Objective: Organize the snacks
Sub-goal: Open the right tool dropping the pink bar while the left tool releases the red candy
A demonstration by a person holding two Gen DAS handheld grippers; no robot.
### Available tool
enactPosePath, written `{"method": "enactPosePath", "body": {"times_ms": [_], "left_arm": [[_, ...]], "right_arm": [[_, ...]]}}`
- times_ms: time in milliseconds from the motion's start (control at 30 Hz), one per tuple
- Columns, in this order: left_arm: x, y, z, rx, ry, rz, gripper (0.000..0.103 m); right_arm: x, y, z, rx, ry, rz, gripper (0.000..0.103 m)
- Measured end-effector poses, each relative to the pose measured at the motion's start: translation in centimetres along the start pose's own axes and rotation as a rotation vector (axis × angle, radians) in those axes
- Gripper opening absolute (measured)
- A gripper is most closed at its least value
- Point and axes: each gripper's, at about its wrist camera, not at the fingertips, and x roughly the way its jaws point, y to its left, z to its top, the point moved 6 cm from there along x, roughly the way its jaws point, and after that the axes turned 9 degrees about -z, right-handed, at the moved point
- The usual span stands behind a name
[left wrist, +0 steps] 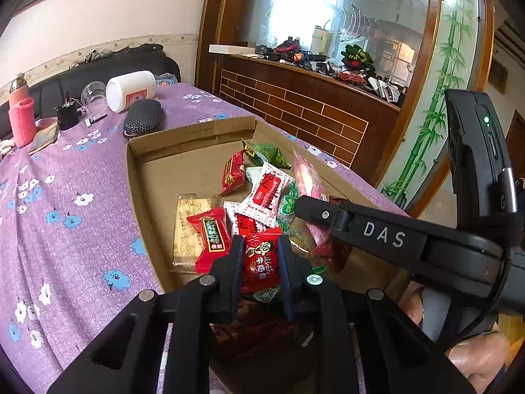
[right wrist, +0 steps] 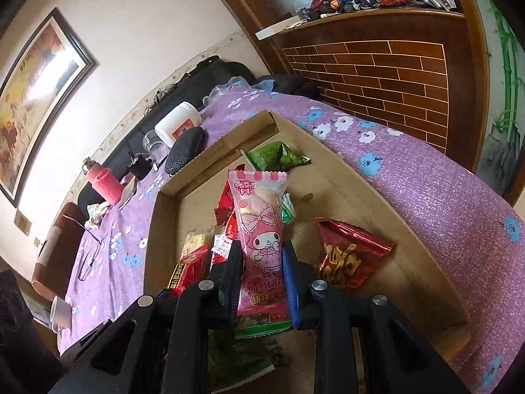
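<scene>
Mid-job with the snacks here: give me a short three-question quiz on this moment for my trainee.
1. True or false: the left gripper is shut on a red candy.
2. Which packet does the right gripper hold? A) green packet B) pink packet C) white packet
3. Fill in: the loose snacks lie in a shallow ____ box on the purple flowered tablecloth.

Key: 1 true; 2 B, the pink packet; 3 cardboard.
</scene>
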Motion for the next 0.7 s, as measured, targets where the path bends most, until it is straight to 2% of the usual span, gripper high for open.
{"method": "enactPosePath", "body": {"times_ms": [300,467,567,700], "left_arm": [[0.1,0.3,-0.1,0.001,-0.002,-0.005,0.021],[0.0,-0.1,-0.2,0.022,-0.01,-0.001,0.033],[-0.2,-0.3,-0.2,0.03,-0.019,0.004,0.035],[-0.2,-0.2,-0.1,0.029,-0.022,0.01,0.044]], "right_arm": [[0.0,0.3,0.0,-0.024,-0.009,-0.023,0.027],[-0.6,0.6,0.1,-0.039,-0.034,-0.02,0.043],[-1.1,0.6,0.3,-0.04,-0.056,-0.021,0.043],[-1.1,0.3,0.4,-0.022,-0.057,-0.019,0.044]]}}
